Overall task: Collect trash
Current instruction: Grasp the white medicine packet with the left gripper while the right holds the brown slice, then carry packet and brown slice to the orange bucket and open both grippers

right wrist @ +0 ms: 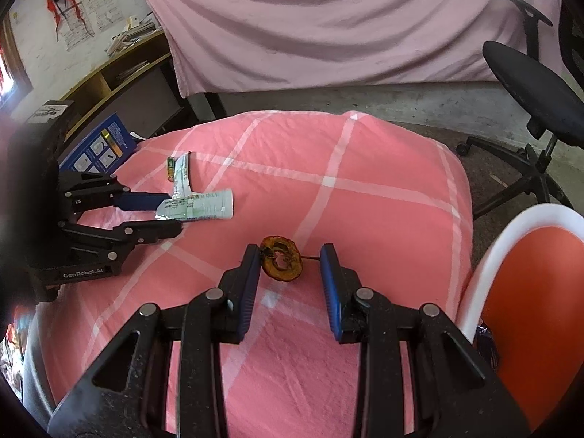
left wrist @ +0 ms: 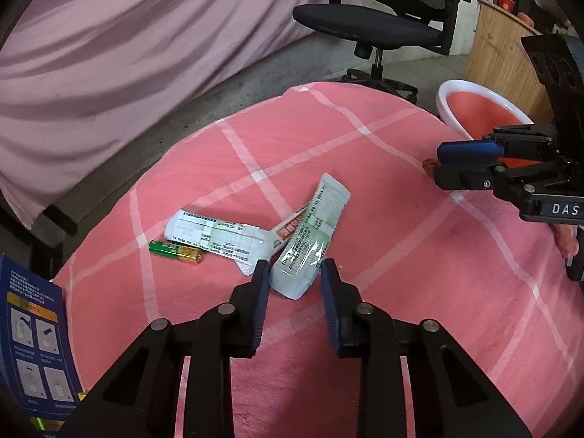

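A white and green sachet [left wrist: 310,241] lies on the pink checked cloth [left wrist: 383,168]. Its near end sits between the fingers of my left gripper [left wrist: 294,268], whose pads touch both its edges. In the right wrist view the same left gripper [right wrist: 175,213] clamps the sachet's end [right wrist: 204,206]. A second sachet [left wrist: 215,235] and a green and gold battery [left wrist: 175,251] lie just left of it. A dried brown ring of peel [right wrist: 281,261] rests on the cloth between the fingers of my right gripper [right wrist: 290,252]. Only the left pad touches it, and the right pad stands apart.
A white bin with an orange inside [right wrist: 489,252] stands off the cloth's right edge, its rim [left wrist: 471,85] also in the left wrist view. A blue printed box [left wrist: 33,328] is at the left edge. Beyond are a black office chair [left wrist: 365,25] and a draped pink sheet [left wrist: 109,36].
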### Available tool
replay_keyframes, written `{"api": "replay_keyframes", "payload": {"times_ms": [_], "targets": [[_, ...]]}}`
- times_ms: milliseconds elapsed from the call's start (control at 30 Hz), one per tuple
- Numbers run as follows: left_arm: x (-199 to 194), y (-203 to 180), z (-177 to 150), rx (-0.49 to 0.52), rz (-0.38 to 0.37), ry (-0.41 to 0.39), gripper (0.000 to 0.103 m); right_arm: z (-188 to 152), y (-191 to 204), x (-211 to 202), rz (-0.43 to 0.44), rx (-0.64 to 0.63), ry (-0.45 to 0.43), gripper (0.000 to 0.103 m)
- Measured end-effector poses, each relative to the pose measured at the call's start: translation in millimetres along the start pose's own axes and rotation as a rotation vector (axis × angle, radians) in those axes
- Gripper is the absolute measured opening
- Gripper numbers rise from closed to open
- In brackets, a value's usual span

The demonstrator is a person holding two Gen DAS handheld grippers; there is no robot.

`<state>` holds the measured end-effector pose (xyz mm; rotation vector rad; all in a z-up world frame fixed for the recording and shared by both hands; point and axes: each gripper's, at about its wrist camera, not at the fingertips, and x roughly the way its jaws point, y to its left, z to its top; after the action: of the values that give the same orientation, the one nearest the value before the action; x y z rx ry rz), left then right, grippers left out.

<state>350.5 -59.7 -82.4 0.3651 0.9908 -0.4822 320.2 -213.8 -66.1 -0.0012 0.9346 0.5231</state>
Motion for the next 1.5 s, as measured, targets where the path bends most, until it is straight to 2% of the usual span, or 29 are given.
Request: {"api": "replay_keyframes", "payload": {"times_ms": [133,300,500,633,733,833,933,1033,1167,1233,1400,1500], "targets": [[-1,4,0,-0.040,-0.019,-0.012,0.025,-3,0,-3,-0.023,-0.011,-0.006,0.051],[4,11,5,-0.102,-0.033,-0.045,0.034,-4,-1,-2,-0.019,-0.008,-0.003,0.051],[7,2,15,-0.063,-0.020,-0.027,0.034,-4,-2,0,-0.014,-0.002,-0.001,0.052],[7,-1,17,-0.076,-0.031,-0.010,0.022,-4,-2,0,-0.011,0.001,0.000,0.052],[4,-9,13,-0.071,-0.005,-0.009,0.020,-5,-2,-1,-0.015,0.003,-0.001,0.052],[0,-11,8,-0.121,0.001,-0.018,0.020,-6,-2,-3,-0.020,0.004,-0.006,0.051],[-11,-17,1,-0.192,-0.007,-0.052,0.020,-8,-3,-6,-0.017,0.007,-0.017,0.051],[-30,-32,-7,-0.235,0.026,-0.139,0.020,-11,-4,-13,-0.021,0.013,-0.043,0.051],[-54,-51,-15,-0.284,0.044,-0.259,0.020,-18,-2,-43,-0.054,0.009,-0.183,0.051],[-67,-62,-15,-0.286,0.041,-0.331,0.020,-24,-1,-63,-0.078,0.015,-0.283,0.051],[-107,-94,-2,-0.264,0.058,-0.524,0.020,-41,9,-130,-0.167,-0.032,-0.604,0.051],[-128,-114,7,-0.229,0.085,-0.633,0.020,-49,7,-156,-0.208,-0.018,-0.729,0.051]]}}
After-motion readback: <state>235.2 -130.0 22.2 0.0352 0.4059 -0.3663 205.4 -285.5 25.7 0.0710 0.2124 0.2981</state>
